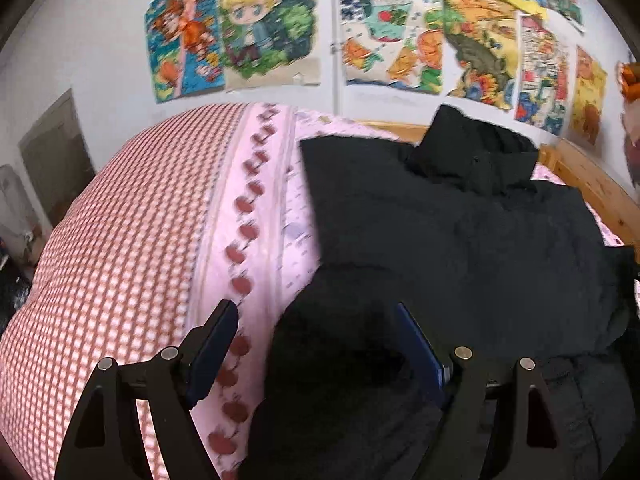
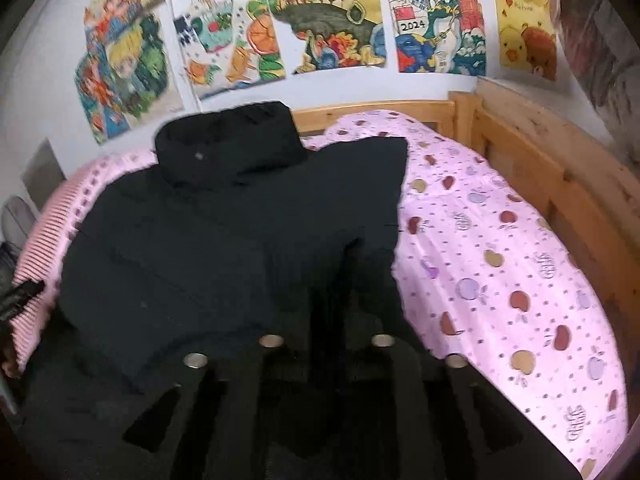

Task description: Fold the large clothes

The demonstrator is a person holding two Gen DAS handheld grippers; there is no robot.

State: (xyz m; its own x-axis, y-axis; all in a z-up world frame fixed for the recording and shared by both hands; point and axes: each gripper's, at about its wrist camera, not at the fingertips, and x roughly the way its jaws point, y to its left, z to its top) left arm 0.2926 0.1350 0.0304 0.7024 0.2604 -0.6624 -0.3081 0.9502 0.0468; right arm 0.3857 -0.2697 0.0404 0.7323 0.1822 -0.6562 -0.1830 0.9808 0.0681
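While the black jacket (image 2: 224,240) is lying on the pink bed sheet (image 2: 500,248), drawings (image 2: 332,16) are covering the far wall; left tool (image 1: 316,344) is gaping, right tool (image 2: 324,344) unreadable against black.

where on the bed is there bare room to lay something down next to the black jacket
Free: the pink apple-print sheet between the black jacket and the wooden bed rail, and the checked cover on the jacket's other side. Crowded: the middle, under the jacket, right up to the wall-side rail.
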